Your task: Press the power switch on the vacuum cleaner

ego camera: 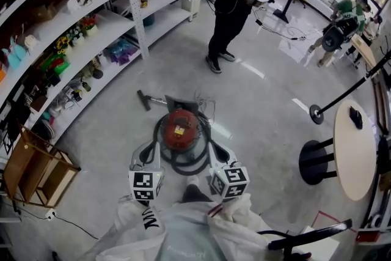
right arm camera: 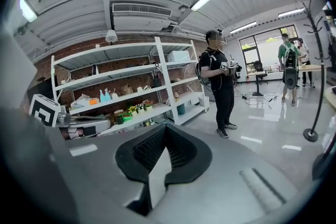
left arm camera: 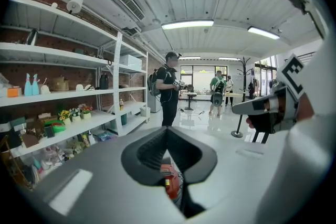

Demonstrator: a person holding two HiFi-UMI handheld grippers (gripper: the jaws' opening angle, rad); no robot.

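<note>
Red vacuum cleaner [ego camera: 181, 129] is seen on the floor [ego camera: 263, 119] at frame centre, flanked by left gripper [ego camera: 149, 153] and right gripper [ego camera: 217, 154], fingers [left arm camera: 144, 150] clenched on nothing; approach is judged the step in hand, and one closed tip must next be lowered onto the switch.

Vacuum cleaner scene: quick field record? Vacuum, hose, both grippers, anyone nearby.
vacuum cleaner: red canister, on the floor
hose: black, looped round the canister
left gripper: jaws together, empty; red vacuum shows past them
right gripper: jaws together, empty
nearby: person in black standing beyond the vacuum
</note>
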